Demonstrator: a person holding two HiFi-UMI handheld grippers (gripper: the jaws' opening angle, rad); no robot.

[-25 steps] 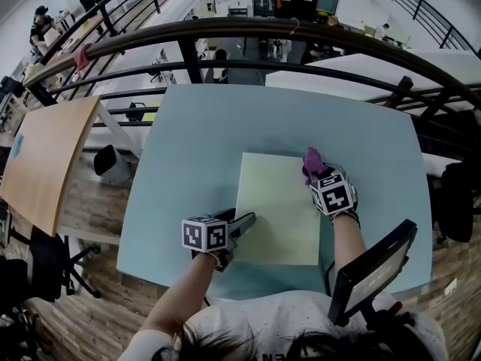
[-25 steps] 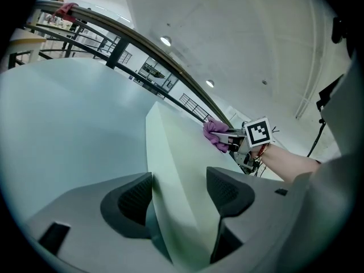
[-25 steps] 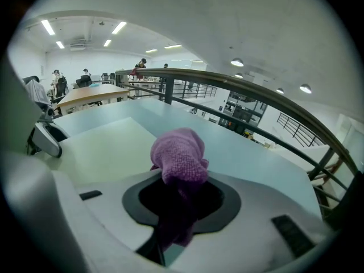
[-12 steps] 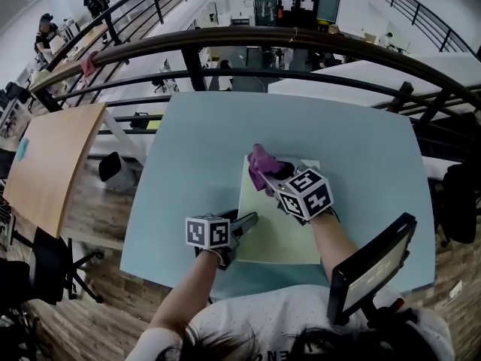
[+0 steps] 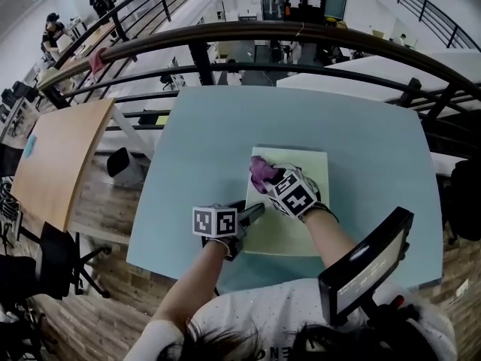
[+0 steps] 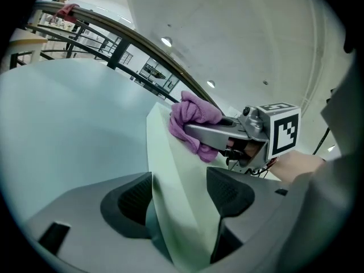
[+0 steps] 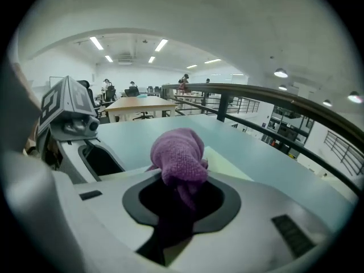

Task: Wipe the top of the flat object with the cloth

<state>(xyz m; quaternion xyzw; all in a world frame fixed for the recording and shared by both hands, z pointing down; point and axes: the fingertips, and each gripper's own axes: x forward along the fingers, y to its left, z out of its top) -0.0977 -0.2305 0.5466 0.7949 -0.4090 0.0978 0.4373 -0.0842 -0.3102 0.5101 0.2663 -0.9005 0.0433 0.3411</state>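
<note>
On the light blue table [image 5: 361, 164], a pale green flat board [image 5: 274, 232] lies face up just in front of the person. Its long axis runs away from the person toward the railing [image 5: 301, 32], and one short edge faces the body. The right gripper [image 5: 264, 177] has its jaws closed tight on a purple cloth [image 5: 260, 171], which bunches into a rounded wad bulging out ahead of the jaw tips. The wad sits on the board's far-left part, close to the left long edge and a little short of the far-left corner. In the left gripper view it looks pressed against the board's top. This gripper points across the board toward the left and away.

The left gripper [image 5: 254, 212] is at the board's left long edge, nearer the person than the cloth, and it aims to the right and away. Its jaws stand partly apart with that edge running up between them. The left jaw is over the table and the right jaw is over the board. The two grippers are near each other but do not touch.
</note>
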